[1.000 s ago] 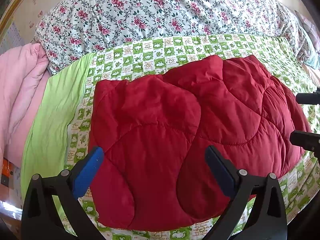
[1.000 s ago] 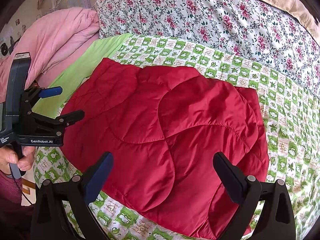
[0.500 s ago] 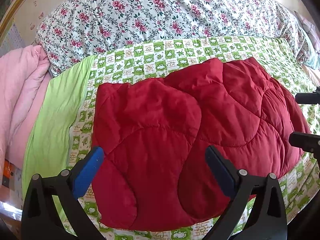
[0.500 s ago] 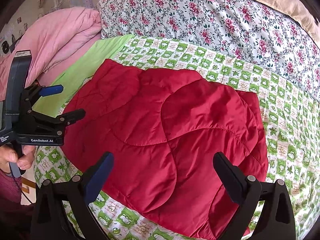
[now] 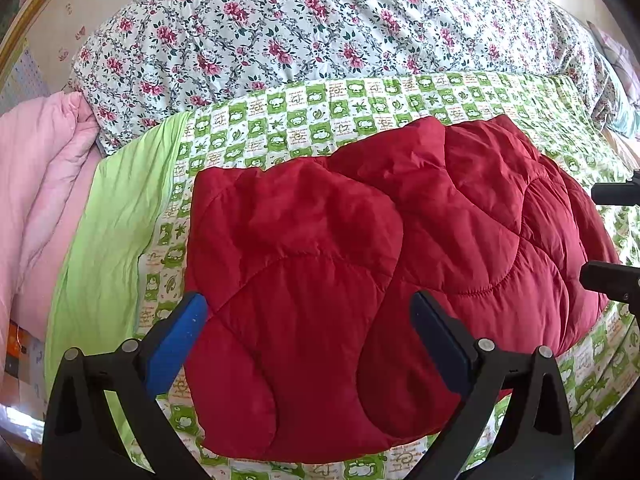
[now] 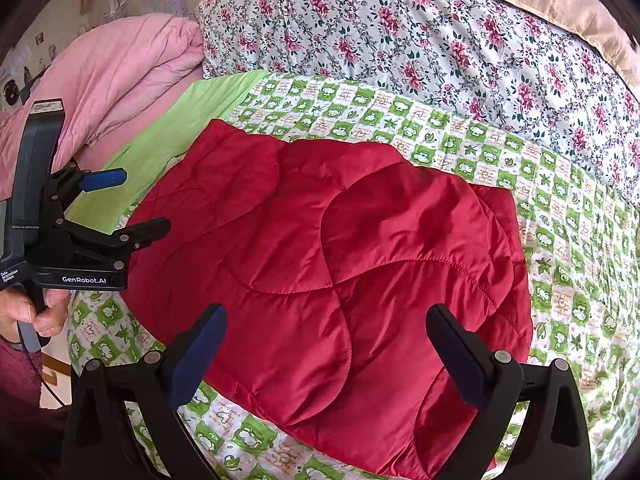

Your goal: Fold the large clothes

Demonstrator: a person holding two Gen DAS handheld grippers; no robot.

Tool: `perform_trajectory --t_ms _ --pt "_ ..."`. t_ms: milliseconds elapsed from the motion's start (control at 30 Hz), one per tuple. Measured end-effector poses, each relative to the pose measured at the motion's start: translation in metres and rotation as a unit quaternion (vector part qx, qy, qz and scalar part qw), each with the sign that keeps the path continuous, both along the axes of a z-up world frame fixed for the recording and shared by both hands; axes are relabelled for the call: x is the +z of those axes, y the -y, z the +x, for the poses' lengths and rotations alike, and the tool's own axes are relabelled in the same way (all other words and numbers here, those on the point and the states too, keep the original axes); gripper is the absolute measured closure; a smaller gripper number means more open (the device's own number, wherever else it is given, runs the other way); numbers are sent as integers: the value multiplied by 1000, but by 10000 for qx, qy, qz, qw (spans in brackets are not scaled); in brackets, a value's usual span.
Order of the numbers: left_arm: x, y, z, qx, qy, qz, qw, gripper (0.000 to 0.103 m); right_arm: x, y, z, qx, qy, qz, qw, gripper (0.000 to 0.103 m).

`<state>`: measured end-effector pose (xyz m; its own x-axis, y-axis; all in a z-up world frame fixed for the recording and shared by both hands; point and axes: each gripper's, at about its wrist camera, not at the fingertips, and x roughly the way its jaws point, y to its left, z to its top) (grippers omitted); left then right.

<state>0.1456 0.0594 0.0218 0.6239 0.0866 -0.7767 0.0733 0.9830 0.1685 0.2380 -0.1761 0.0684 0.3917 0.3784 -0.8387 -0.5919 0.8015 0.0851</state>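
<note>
Red quilted jacket (image 5: 360, 272) lies folded on the green-checked bedsheet (image 6: 560, 208), in front of the floral duvet (image 6: 400, 32). Left tongs (image 5: 308, 320) and right tongs (image 6: 326, 332) both spread, holding nothing, poised above the near edge.

Risk: slick, puffy padding may spring open or slip from a shallow pinch.

Readable on the left unit: "GenRobot.AI".

Black left gripper (image 6: 136, 204), blue pads; white "GenRobot.AI" lettering; silver screws
</note>
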Motion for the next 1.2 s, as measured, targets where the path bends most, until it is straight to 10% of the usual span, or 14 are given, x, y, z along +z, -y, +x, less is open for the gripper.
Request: perform_trajectory --t_ms 1200 --pt "-9 2 12 -133 -31 106 9998 1 -10 12 10 -136 -148 54 9998 2"
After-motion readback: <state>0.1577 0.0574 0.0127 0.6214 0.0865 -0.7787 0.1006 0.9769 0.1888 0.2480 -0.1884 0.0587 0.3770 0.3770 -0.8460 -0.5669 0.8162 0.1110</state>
